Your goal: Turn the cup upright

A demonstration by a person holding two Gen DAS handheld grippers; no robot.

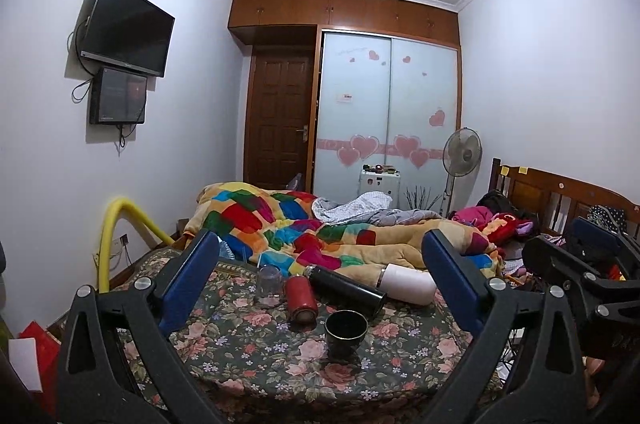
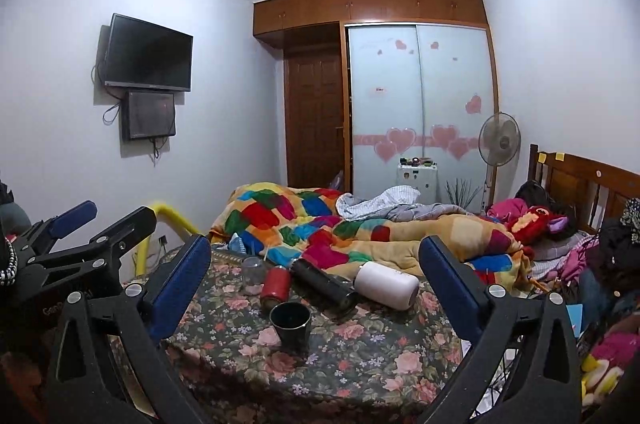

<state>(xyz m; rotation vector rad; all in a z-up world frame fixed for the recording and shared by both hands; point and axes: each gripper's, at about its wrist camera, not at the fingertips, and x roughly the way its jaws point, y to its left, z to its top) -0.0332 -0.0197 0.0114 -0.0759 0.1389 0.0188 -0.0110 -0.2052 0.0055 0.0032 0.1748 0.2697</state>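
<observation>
Both grippers' fingers (image 1: 452, 280) (image 2: 450, 276) wide apart and empty, dark cup (image 1: 345, 330) upright, red can (image 1: 301, 298), black flask (image 1: 346, 286) lying behind.

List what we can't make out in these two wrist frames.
- Clear glass: upright or inverted unclear in both views; transparent and small.
- Red bottle, black flask: lying, ends overlapping; whether they touch is unclear.
- White bottle: far end hidden by the left claw's finger in the left view.
- Black cup: contents too dark to see.

Both grippers, left gripper (image 1: 320, 272) and right gripper (image 2: 316, 268), have black triangular-cutout frames, silver screws, blue-padded jaws.
</observation>
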